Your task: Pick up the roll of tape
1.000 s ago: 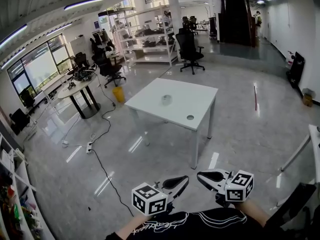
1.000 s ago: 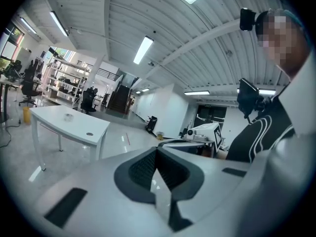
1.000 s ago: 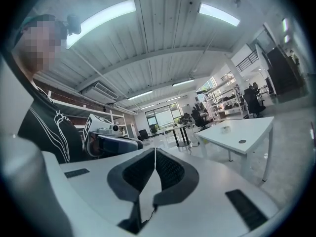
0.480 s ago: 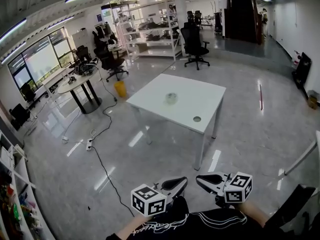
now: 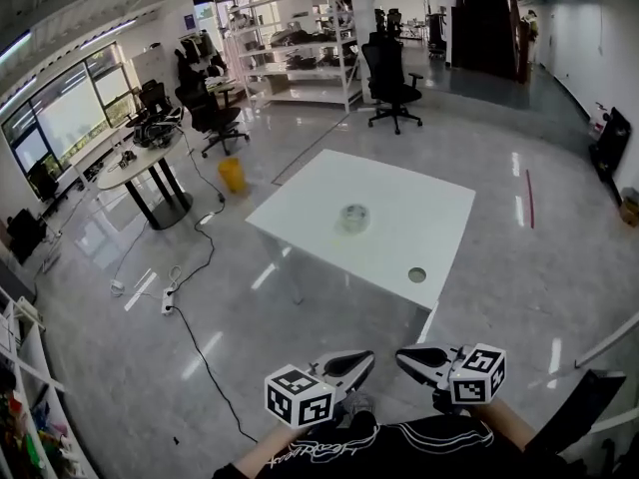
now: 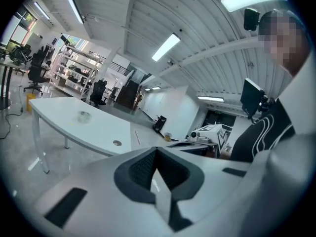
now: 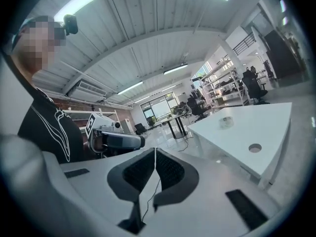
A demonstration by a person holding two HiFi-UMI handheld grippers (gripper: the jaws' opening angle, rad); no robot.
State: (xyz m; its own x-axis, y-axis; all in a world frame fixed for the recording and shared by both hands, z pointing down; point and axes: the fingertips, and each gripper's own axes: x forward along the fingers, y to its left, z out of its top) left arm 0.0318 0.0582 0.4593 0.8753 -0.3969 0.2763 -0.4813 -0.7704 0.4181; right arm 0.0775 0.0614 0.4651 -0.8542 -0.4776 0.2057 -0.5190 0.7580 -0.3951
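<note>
A clear roll of tape (image 5: 353,217) lies flat near the middle of the white table (image 5: 300,208), far ahead of both grippers. It also shows small in the left gripper view (image 6: 84,115) and in the right gripper view (image 7: 226,122). My left gripper (image 5: 364,359) and right gripper (image 5: 404,355) are held side by side low in the head view, over the floor and short of the table. The jaws of the left gripper (image 6: 157,149) meet with nothing between them. The right gripper (image 7: 155,149) is shut and empty as well.
The table has a round cable hole (image 5: 416,274) near its front corner. Behind it stand a black office chair (image 5: 389,83) and shelves (image 5: 300,48). At left are a round table (image 5: 140,163), a yellow bin (image 5: 232,175) and a floor cable with a power strip (image 5: 165,297).
The table with the tape has come nearer and sits lower and larger in the head view. Both grippers keep their place at the bottom of the view, still shut.
</note>
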